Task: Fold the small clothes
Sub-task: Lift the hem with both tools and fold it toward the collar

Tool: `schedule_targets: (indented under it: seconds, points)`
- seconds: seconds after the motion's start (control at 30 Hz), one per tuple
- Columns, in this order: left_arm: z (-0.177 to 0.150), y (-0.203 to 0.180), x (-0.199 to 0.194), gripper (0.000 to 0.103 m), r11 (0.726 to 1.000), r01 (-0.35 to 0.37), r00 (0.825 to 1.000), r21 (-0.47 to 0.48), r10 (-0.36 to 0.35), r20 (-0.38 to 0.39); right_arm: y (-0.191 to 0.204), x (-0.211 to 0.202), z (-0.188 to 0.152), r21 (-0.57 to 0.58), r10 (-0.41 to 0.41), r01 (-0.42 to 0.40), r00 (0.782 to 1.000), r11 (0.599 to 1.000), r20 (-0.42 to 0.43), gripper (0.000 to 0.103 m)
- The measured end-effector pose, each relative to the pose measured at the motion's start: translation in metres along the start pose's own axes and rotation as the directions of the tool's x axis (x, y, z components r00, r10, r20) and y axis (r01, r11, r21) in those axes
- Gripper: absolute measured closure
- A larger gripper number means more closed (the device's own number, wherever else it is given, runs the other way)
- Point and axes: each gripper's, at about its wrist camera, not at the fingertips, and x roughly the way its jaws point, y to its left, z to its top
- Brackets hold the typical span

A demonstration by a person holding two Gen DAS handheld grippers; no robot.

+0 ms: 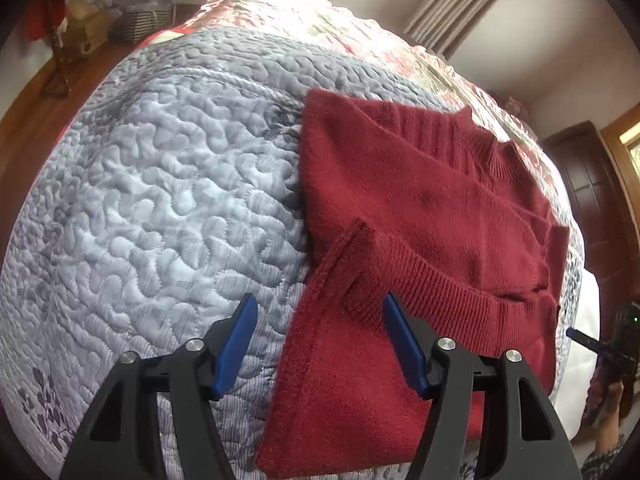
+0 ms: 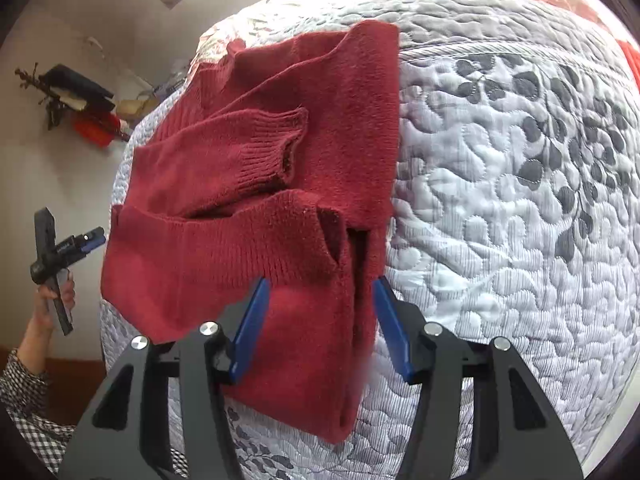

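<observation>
A dark red knitted sweater (image 1: 420,216) lies on the grey quilted bedspread (image 1: 160,184), both sleeves folded across its body. My left gripper (image 1: 320,344) is open, hovering over the sweater's near left edge, its right finger above the ribbed cuff (image 1: 360,276). In the right wrist view the same sweater (image 2: 280,184) shows its long right edge. My right gripper (image 2: 320,328) is open, its blue fingers (image 2: 252,328) straddling the lower right part of the sweater, nothing gripped. Each camera also catches the other gripper (image 2: 60,252), small at the frame's edge.
A floral quilt (image 1: 320,16) covers the far part of the bed. A wooden floor, a basket (image 1: 144,20) and boxes lie beyond at the left. A curtain (image 1: 452,4) and a dark door (image 1: 588,184) stand at the right. A hand in a checked sleeve (image 2: 24,392) holds the left gripper.
</observation>
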Motion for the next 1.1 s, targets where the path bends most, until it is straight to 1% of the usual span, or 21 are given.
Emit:
schedule_targets:
  seconds: [0.07,0.2,0.27,0.33,0.37,0.4,0.43,0.47,0.5,0.53,0.6,0.67,0.7,0.8,0.83,0.9,1.0,1.07,1.1]
  points:
    - [0.000,-0.007,0.008,0.037,1.000,-0.008,1.000,0.030,0.008,-0.014,0.007,0.013,0.002,-0.027,-0.025,0.025,0.999,0.999,-0.021,0.049]
    - [0.002,-0.018,0.022,0.036,0.996,-0.023,0.999,0.081,0.026,-0.039,0.007,0.032,0.011,-0.040,-0.041,0.039,0.998,0.998,-0.047,0.048]
    - [0.004,-0.020,0.028,0.035,0.995,-0.023,0.998,0.093,0.028,-0.049,0.005,0.039,0.014,-0.036,-0.058,0.056,0.997,0.998,-0.060,0.047]
    - [0.006,-0.021,0.035,0.035,0.995,-0.026,0.997,0.099,0.033,-0.068,0.004,0.045,0.017,-0.032,-0.049,0.047,0.997,0.998,-0.067,0.047]
    - [0.006,-0.022,0.038,0.035,0.994,-0.022,0.997,0.105,0.030,-0.077,0.005,0.049,0.018,-0.034,-0.043,0.041,0.997,0.999,-0.070,0.048]
    - [0.005,-0.023,0.042,0.035,0.993,-0.020,0.996,0.114,0.030,-0.086,0.009,0.054,0.020,-0.041,-0.040,0.037,0.996,0.998,-0.077,0.052]
    - [0.004,-0.024,0.044,0.037,0.992,-0.015,0.995,0.122,0.026,-0.094,0.013,0.057,0.021,-0.056,-0.039,0.035,0.996,0.998,-0.085,0.063]
    - [0.003,-0.025,0.046,0.041,0.992,-0.008,0.995,0.128,0.020,-0.097,0.014,0.058,0.018,-0.077,-0.050,0.043,0.995,0.996,-0.089,0.068]
    - [0.001,-0.026,0.046,0.050,0.990,0.003,0.995,0.138,0.010,-0.096,0.018,0.059,0.018,-0.101,-0.070,0.061,0.993,0.993,-0.091,0.077]
    - [0.000,-0.027,0.046,0.056,0.989,0.004,0.996,0.145,0.009,-0.093,0.022,0.061,0.017,-0.128,-0.090,0.078,0.992,0.989,-0.092,0.084]
    - [-0.003,-0.025,0.045,0.073,0.987,0.006,0.996,0.159,0.007,-0.085,0.024,0.060,0.015,-0.143,-0.090,0.077,0.992,0.987,-0.086,0.089]
    - [-0.005,-0.022,0.040,0.082,0.987,0.016,0.998,0.161,-0.005,-0.068,0.020,0.058,0.014,-0.126,-0.077,0.066,0.994,0.990,-0.080,0.091]
    - [-0.006,-0.020,0.037,0.084,0.987,0.020,0.998,0.160,-0.010,-0.061,0.019,0.058,0.014,-0.117,-0.071,0.062,0.994,0.991,-0.079,0.091]
    - [-0.007,-0.017,0.033,0.084,0.987,0.019,0.998,0.159,-0.011,-0.054,0.016,0.060,0.014,-0.096,-0.058,0.049,0.995,0.994,-0.083,0.090]
    - [-0.007,-0.016,0.033,0.084,0.987,0.014,0.998,0.162,-0.005,-0.056,0.014,0.060,0.013,-0.094,-0.056,0.048,0.995,0.994,-0.086,0.087]
    - [-0.005,-0.017,0.038,0.082,0.986,0.004,0.997,0.167,0.008,-0.072,0.014,0.064,0.014,-0.083,-0.052,0.044,0.994,0.996,-0.093,0.083]
    - [-0.001,-0.023,0.045,0.079,0.987,-0.007,0.996,0.163,0.021,-0.085,0.021,0.069,0.015,-0.087,-0.057,0.049,0.994,0.995,-0.098,0.081]
    - [0.000,-0.028,0.044,0.080,0.985,-0.013,0.997,0.173,0.027,-0.078,0.025,0.067,0.014,-0.106,-0.066,0.056,0.993,0.993,-0.094,0.088]
    - [-0.002,-0.030,0.039,0.084,0.982,-0.015,0.997,0.188,0.028,-0.066,0.028,0.065,0.014,-0.119,-0.066,0.054,0.994,0.991,-0.091,0.093]
